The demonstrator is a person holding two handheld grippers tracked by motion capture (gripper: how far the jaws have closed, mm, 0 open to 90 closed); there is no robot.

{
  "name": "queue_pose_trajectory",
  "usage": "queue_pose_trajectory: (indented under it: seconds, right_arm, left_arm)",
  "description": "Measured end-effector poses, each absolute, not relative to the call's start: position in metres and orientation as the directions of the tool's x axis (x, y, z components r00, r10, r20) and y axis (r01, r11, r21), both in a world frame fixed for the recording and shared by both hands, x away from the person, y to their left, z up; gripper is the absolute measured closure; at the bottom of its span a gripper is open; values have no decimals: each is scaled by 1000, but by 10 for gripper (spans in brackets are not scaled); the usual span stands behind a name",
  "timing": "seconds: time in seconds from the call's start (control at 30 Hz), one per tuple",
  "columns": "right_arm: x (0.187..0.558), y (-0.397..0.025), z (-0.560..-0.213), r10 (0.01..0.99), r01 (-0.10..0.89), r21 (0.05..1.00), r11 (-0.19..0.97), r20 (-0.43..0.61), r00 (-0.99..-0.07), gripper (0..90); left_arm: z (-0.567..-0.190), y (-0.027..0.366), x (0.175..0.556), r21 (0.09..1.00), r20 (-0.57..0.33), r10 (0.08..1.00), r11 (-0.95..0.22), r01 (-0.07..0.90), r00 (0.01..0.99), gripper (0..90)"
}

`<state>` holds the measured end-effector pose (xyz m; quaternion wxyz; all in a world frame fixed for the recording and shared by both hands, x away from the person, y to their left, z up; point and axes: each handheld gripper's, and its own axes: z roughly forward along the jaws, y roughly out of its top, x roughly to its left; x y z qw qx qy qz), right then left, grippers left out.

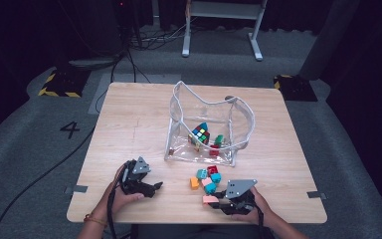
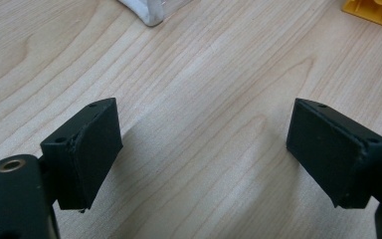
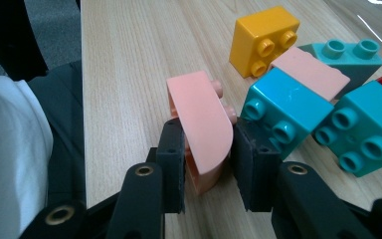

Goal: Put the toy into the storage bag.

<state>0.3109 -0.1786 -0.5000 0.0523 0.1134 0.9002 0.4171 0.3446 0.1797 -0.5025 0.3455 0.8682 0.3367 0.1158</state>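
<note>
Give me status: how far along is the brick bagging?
Done: a puzzle cube and a few bricks lie in the clear bag. In hand: right gripper is shut on a pink brick. Left: the loose bricks beside the bag. Left gripper is open, empty.

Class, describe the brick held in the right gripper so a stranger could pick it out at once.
On the wooden table, find the loose bricks in front of the clear bag. The pink brick sits nearest the table's front edge, clamped in the right gripper. Unlike its square neighbours, it has a rounded top.
</note>
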Motion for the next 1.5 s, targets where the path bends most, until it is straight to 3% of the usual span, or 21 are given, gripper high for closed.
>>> queue_pose_trajectory:
  seconds: [0.77, 1.2, 1.5]
  right_arm:
    - [316, -212, -488, 263, 154, 781, 606, -14, -965, 685]
    - [323, -244, -484, 341, 196, 784, 589, -21, -940, 686]
    - [336, -276, -476, 448, 247, 793, 558, -37, -893, 686]
  left_arm:
    - [-503, 180, 345, 678, -31, 664, -535, 504, 747, 142]
    - [-503, 180, 344, 678, -31, 665, -534, 505, 746, 142]
    - [-503, 180, 344, 678, -32, 665, -534, 505, 746, 142]
